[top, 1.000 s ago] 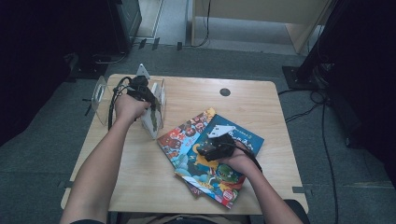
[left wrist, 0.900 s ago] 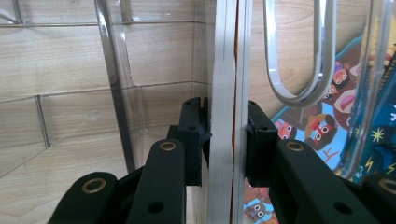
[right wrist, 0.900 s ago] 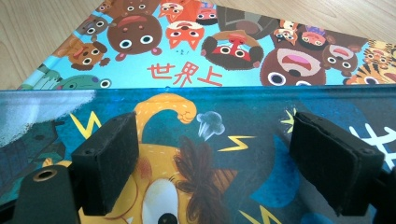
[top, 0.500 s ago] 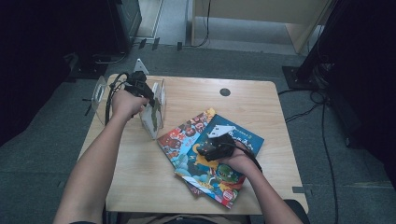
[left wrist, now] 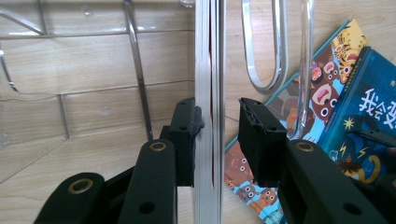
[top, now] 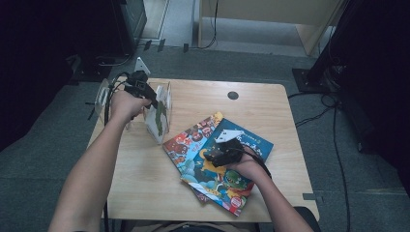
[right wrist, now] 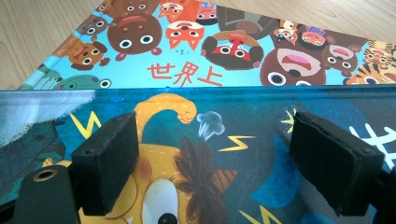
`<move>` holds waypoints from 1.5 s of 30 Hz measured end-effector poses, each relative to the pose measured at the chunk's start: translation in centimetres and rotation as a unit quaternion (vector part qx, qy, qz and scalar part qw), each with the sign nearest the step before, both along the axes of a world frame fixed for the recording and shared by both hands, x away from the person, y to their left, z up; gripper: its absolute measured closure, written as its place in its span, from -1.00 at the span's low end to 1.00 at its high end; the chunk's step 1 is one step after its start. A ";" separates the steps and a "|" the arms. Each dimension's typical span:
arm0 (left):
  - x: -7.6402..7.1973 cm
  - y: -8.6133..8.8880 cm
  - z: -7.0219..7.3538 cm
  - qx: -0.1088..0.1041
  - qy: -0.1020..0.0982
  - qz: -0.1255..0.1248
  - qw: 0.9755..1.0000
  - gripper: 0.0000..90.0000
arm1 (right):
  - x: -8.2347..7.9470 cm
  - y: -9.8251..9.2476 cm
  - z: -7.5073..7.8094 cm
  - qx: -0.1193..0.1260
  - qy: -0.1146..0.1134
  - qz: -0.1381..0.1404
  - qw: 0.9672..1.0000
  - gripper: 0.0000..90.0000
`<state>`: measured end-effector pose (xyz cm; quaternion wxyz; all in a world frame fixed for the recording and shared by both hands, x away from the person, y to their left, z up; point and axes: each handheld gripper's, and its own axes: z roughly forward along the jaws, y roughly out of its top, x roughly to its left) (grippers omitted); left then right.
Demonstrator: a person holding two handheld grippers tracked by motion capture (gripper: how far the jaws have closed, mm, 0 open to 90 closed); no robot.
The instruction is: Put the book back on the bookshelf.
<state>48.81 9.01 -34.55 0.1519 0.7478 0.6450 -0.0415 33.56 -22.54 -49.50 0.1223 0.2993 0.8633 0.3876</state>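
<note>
your left gripper (left wrist: 219, 135), jaws just opening, straddled the upright book (left wrist: 208, 93) in the rack (top: 162, 104) near the table's (top: 145, 179) far-left corner, spine vertical.

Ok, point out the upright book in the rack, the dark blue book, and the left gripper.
upright book (left wrist: 208, 93), left gripper view, page edge.
dark blue book (top: 256, 143), high view, cover corner.
left gripper (left wrist: 220, 122), left gripper view, between fingertips.

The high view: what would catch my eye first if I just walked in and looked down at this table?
Probably the brightly coloured picture books fanned out right of the table's middle, with the right tongs resting open on the dark blue top book. Next, the clear book rack at the table's far left corner, where the left tongs straddle a thin upright book; they have just been opening, one pad close against it, the other clear.
</note>
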 end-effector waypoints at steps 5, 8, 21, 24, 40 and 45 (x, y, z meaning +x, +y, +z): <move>-0.3 0.4 0.8 -0.010 -0.004 0.000 1.000 0.50 | 0.0 0.0 0.0 0.000 0.000 0.000 1.000 -0.65; -0.5 0.8 1.1 -0.018 -0.008 -0.002 1.000 0.49 | 0.0 0.0 0.0 0.000 0.000 0.000 1.000 -0.65; -2.1 2.2 1.8 -0.060 -0.027 -0.019 0.998 0.33 | 0.0 0.0 0.0 0.000 0.000 0.000 1.000 -0.65; -2.5 2.2 1.9 -0.066 -0.034 -0.026 0.997 0.28 | 0.0 0.0 0.0 0.000 0.000 0.000 1.000 -0.65; -5.0 1.4 1.8 -0.102 -0.073 -0.070 0.990 0.05 | 0.0 0.0 0.0 0.000 0.000 0.000 1.000 -0.65; -5.8 1.0 1.6 -0.104 -0.080 -0.078 0.988 0.04 | 0.0 0.0 0.0 0.000 0.000 0.000 1.000 -0.65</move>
